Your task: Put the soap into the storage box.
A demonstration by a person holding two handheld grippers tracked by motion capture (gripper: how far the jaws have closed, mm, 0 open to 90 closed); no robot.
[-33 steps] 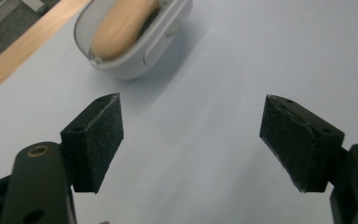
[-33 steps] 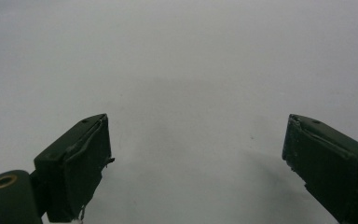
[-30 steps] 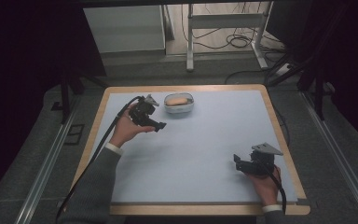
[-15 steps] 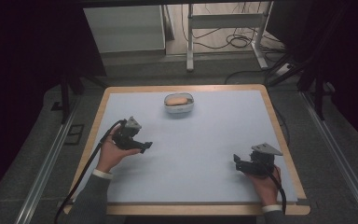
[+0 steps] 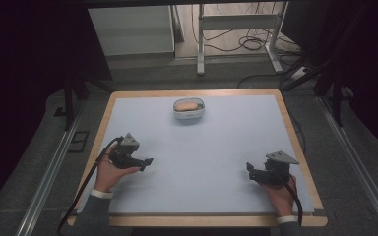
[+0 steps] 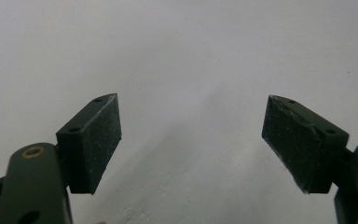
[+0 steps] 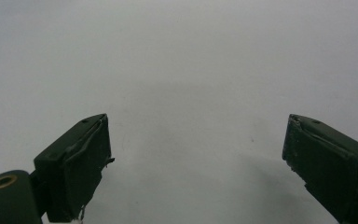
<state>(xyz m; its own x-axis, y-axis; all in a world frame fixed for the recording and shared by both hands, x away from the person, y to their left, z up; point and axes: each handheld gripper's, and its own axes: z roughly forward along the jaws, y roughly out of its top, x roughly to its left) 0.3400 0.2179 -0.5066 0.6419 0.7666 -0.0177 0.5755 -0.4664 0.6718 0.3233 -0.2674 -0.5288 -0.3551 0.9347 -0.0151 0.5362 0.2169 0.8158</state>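
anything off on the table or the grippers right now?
Nothing on the table stands out: the bowl sits upright near the far edge. One oddity: the pad on the right gripper looks frayed along its edge. Both grippers, including the left gripper, are open and empty.

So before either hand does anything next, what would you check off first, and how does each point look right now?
1. Left gripper jaws apart, nothing between: ok.
2. Right gripper jaws apart, nothing between: ok.
3. Small white bowl upright at the table's far side, tan rounded item inside: ok.
4. Both grippers well apart from the bowl: ok.
5. Pale blue table mat bare between the grippers: ok.
6. What the item is: cannot tell.
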